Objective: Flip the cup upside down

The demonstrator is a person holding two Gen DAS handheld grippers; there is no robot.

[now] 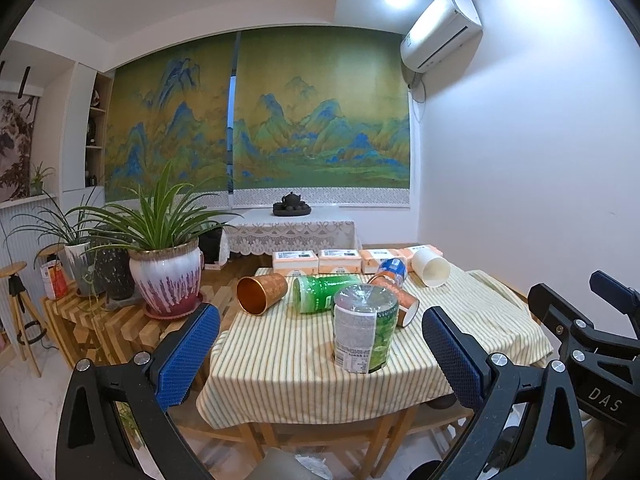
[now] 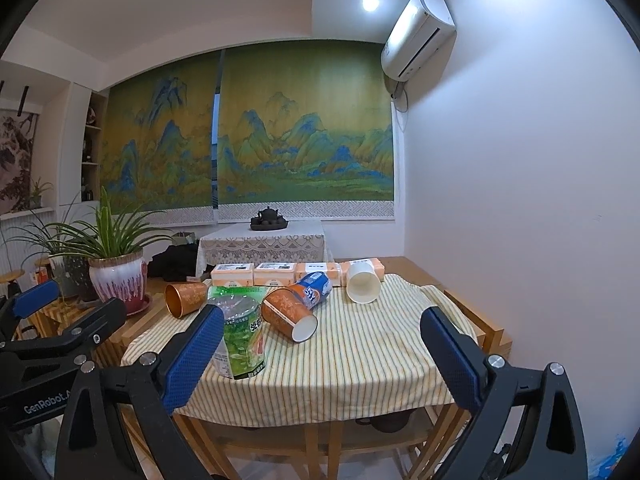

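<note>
Striped yellow cloth covers the table (image 2: 360,364), and it hangs loose and wrinkled at the right edge under a painted mountain blind. Both pairs of jaws stand wide and hold nothing: the left gripper (image 1: 320,364) low in the left wrist view, the right gripper (image 2: 320,360) low in the right wrist view, both short of the clutter.

Several cups lie on their sides mid-frame: a shiny copper metal cup (image 1: 261,293), an orange patterned paper cup (image 2: 289,313), a plain white paper cup (image 2: 363,281) farther back. Which one is meant is unclear. A clear plastic cup (image 1: 364,328) with a crinkly green label stands mouth-down.

Round walls could roll away if nudged. Thin paper may crush under a hard squeeze, and the cloth could drag and shift the neighbours.
</note>
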